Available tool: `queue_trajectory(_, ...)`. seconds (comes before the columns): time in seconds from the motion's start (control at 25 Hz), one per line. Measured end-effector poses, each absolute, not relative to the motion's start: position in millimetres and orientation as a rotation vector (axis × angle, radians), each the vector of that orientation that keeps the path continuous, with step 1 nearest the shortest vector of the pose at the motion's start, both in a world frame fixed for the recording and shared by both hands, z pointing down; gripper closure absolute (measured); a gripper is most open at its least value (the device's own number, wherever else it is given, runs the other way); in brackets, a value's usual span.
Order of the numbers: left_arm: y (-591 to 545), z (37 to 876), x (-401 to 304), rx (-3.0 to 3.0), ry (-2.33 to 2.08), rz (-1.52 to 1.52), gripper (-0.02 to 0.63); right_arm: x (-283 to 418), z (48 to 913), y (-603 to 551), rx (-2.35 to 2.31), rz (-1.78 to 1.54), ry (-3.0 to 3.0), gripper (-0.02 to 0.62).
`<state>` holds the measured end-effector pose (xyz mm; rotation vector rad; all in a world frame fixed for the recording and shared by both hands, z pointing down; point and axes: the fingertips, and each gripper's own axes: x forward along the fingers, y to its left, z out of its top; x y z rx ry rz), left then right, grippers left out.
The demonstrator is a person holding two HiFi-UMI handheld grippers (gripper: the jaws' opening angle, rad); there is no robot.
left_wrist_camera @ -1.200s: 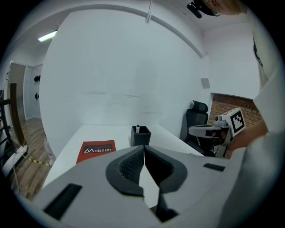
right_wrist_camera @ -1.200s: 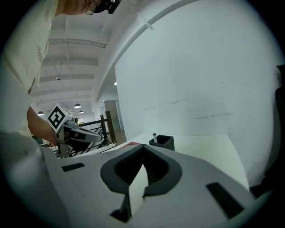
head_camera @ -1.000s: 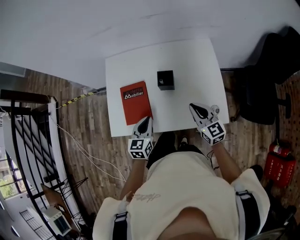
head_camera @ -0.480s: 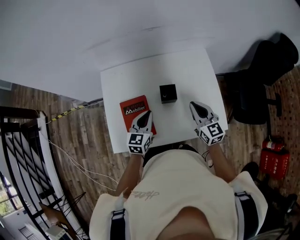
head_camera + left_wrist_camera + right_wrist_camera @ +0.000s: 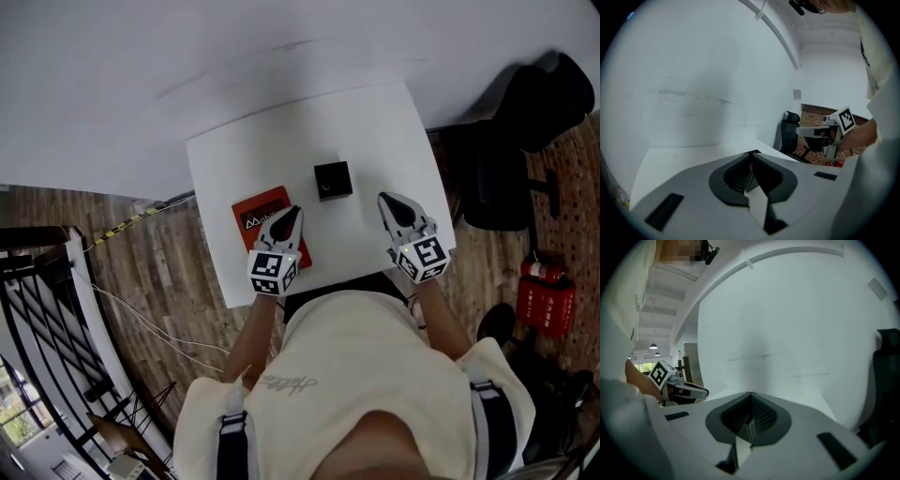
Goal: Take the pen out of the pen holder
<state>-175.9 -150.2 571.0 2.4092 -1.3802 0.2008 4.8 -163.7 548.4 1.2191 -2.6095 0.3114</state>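
Both the left gripper (image 5: 292, 216) and the right gripper (image 5: 388, 201) have their jaws pressed together on nothing. Each is held out from the near edge of the white table (image 5: 281, 141), pointing toward the far wall and slightly downward. The left one is over the right edge of a red book (image 5: 253, 214). The black pen holder (image 5: 333, 180) stands between the two tips and a little farther off, touching neither, and the pen inside is too small to make out.
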Motion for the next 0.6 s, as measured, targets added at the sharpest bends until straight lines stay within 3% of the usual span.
queue_trajectory(0.32,-151.9,571.4,-162.4,2.344,-1.449,0.256,0.583,7.3,551.5,-177.2,1.083,0.295,-2.674,0.588)
queue_trajectory(0.6,-158.2,577.1,-146.3,2.357,-1.439,0.315,0.503,14.5,558.6,-183.0,1.049,0.306,-2.693,0.588)
